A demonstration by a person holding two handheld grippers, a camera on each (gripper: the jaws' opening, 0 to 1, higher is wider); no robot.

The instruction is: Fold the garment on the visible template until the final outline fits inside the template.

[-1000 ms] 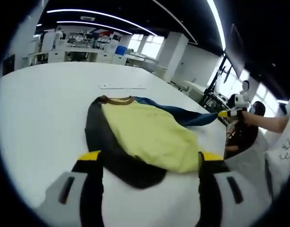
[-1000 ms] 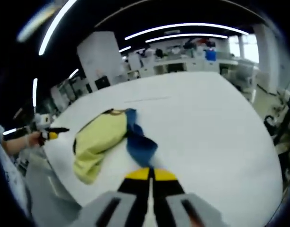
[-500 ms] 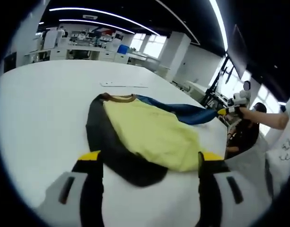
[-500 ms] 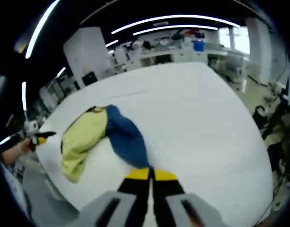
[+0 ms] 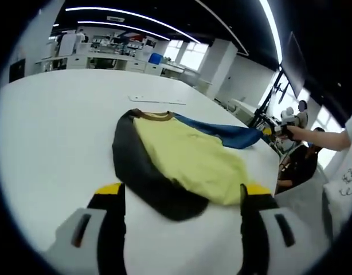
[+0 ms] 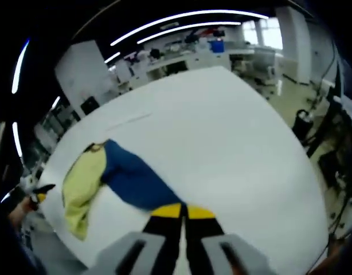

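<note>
**Blue sleeve drawn taut by one closed pair of tongs; slip and drag are the dangers**

Right gripper [image 6: 183, 213] has its jaws together on the end of the blue sleeve [image 6: 136, 182], which stretches from the tips back to the garment [image 6: 83, 184]. From the left gripper view this same tool shows far off at the table's edge [image 5: 272, 132], with the sleeve [image 5: 225, 133] drawn out toward it. Left gripper [image 5: 182, 197] stands with jaws wide apart and empty, just above the white table [image 5: 44, 132], the shirt's near hem lying between them.

The garment [image 5: 187, 160] lies flat: yellow body, black sleeve [image 5: 136, 172] nearest, brown collar [image 5: 150, 116] at the far end. A thin pale strip [image 5: 157, 101] lies beyond the collar; whether it marks the template I cannot tell.

Risks, as I judge them: with nothing pinning the body, pulling on the sleeve could drag the whole shirt toward the edge, and a thin bite of cloth could slip free mid-fold, leaving the sleeve bunched outside the outline.
</note>
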